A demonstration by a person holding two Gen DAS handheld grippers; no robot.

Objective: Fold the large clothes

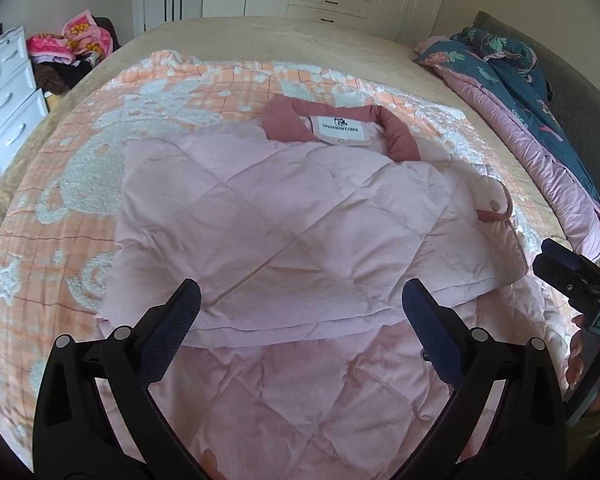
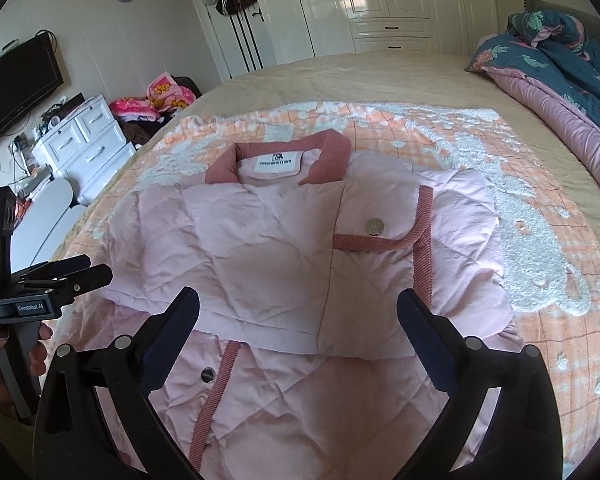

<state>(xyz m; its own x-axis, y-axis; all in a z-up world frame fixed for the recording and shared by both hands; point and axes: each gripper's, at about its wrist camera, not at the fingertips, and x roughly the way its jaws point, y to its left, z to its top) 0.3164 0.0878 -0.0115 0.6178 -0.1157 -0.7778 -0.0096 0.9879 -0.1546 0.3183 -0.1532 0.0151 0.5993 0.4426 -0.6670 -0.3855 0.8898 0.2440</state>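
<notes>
A pale pink quilted jacket (image 1: 292,216) with a dusty-rose collar (image 1: 396,132) lies on the bed, its sleeves folded across the body. It also shows in the right wrist view (image 2: 292,248), with rose trim and a snap button (image 2: 375,226). My left gripper (image 1: 300,300) is open and empty, just above the jacket's lower half. My right gripper (image 2: 298,308) is open and empty over the lower front. Each gripper shows in the other's view, the right one at the right edge (image 1: 572,276), the left one at the left edge (image 2: 60,280).
The jacket rests on an orange-and-white blanket (image 2: 500,184) on a beige bed (image 2: 340,76). A bunched dark-blue and pink quilt (image 2: 560,68) lies at the right. White drawers (image 2: 88,136), piled clothes (image 2: 156,100) and wardrobes (image 2: 380,4) stand beyond.
</notes>
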